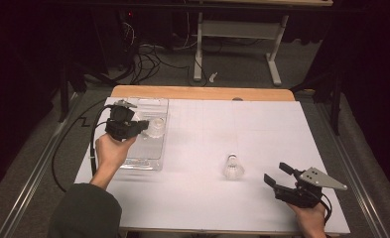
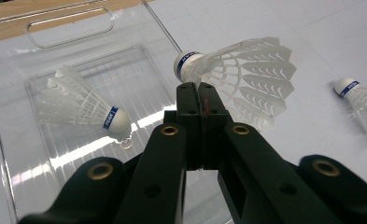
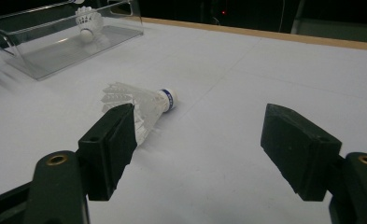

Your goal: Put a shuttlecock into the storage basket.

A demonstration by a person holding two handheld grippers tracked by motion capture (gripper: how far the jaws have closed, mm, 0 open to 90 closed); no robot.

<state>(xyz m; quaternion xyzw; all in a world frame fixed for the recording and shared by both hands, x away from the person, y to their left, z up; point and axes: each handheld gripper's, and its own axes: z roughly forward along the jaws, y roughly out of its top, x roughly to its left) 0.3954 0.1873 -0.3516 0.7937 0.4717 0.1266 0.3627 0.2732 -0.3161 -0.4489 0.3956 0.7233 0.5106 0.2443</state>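
1. I see the worktop [image 1: 262, 198] carrying a clear tray [image 1: 155, 161] at its left side.
2. My left hand-held gripper [image 2: 201, 91] is over the tray, jaws together, pinching the edge of one shuttlecock [image 2: 246, 74] that hangs above the tray.
3. My right hand-held gripper [image 3: 200, 140] sits well right of the tray, jaws wide apart, nothing between them.
4. A second shuttlecock [image 2: 85, 109] lies inside the tray.
5. A third shuttlecock [image 1: 233, 167] lies on the worktop, right of the tray.
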